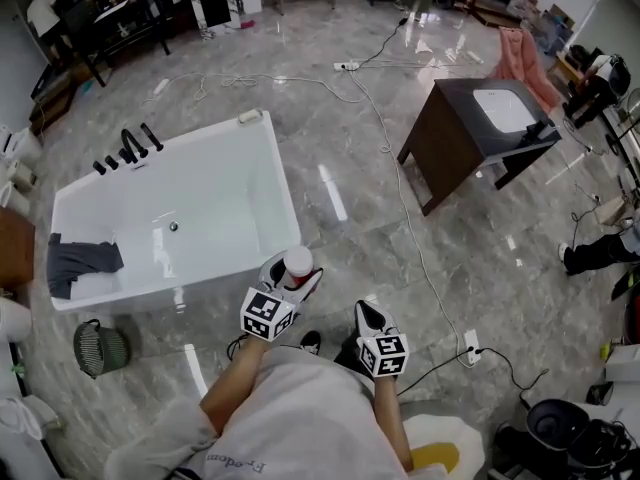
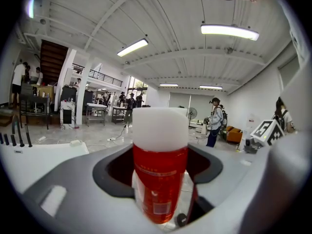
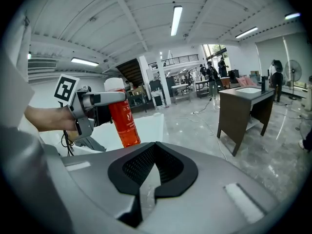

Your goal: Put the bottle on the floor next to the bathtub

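A red bottle (image 2: 160,179) with a white cap stands upright between the jaws of my left gripper (image 2: 161,174), which is shut on it. In the head view that left gripper (image 1: 290,283) holds the bottle (image 1: 297,263) in the air just off the near right corner of the white bathtub (image 1: 215,163). My right gripper (image 1: 368,320) hangs beside it to the right, shut and empty. From the right gripper view the bottle (image 3: 122,118) shows at the left, with the right gripper (image 3: 153,172) jaws together below.
A dark wooden vanity (image 1: 480,133) with a white basin stands on the grey marble floor to the right. Cables (image 1: 395,168) cross the floor. A grey cloth (image 1: 80,263) hangs on the tub's left rim, and a small basket (image 1: 100,348) sits by the tub's near left corner.
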`<state>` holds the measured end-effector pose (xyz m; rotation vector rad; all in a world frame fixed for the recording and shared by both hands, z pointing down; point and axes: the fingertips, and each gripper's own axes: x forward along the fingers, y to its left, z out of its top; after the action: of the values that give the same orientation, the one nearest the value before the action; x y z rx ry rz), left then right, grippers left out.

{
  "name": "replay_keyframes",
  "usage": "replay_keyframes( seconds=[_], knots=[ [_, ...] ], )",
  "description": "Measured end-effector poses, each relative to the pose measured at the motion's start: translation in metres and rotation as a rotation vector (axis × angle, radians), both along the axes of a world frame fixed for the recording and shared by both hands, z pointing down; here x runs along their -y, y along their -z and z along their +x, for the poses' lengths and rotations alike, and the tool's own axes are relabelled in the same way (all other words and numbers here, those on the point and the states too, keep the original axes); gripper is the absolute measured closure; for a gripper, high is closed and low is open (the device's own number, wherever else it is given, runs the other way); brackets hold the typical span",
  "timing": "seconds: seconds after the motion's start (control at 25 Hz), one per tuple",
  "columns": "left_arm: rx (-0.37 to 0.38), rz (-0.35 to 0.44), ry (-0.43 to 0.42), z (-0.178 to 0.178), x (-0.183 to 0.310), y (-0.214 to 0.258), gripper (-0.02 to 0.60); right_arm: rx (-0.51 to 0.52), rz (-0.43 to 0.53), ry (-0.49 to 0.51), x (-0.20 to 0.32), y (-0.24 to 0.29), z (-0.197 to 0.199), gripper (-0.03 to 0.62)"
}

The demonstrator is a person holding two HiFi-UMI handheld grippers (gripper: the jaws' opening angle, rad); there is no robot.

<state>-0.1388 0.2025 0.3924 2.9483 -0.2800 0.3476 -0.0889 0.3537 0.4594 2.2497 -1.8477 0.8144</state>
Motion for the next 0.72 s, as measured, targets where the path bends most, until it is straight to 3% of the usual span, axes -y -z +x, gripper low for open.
replay_keyframes(
  seconds=[0.32,0.6,0.72],
  knots=[
    [0.012,0.021,0.13,0.039,0.042,-0.01,0.239,-0.018,0.029,0.144,0.059,-0.001,0.073,0.594],
    [0.027,0.031,0.26,0.095,0.084,-0.002,0.239,-0.025,0.111,0.296,0.126,0.049,0.168,0.594],
    [0.029,0.043,0.282,0.126,0.095,0.005,0.239,-0.015,0.157,0.424,0.149,0.078,0.194,0.594]
  ],
)
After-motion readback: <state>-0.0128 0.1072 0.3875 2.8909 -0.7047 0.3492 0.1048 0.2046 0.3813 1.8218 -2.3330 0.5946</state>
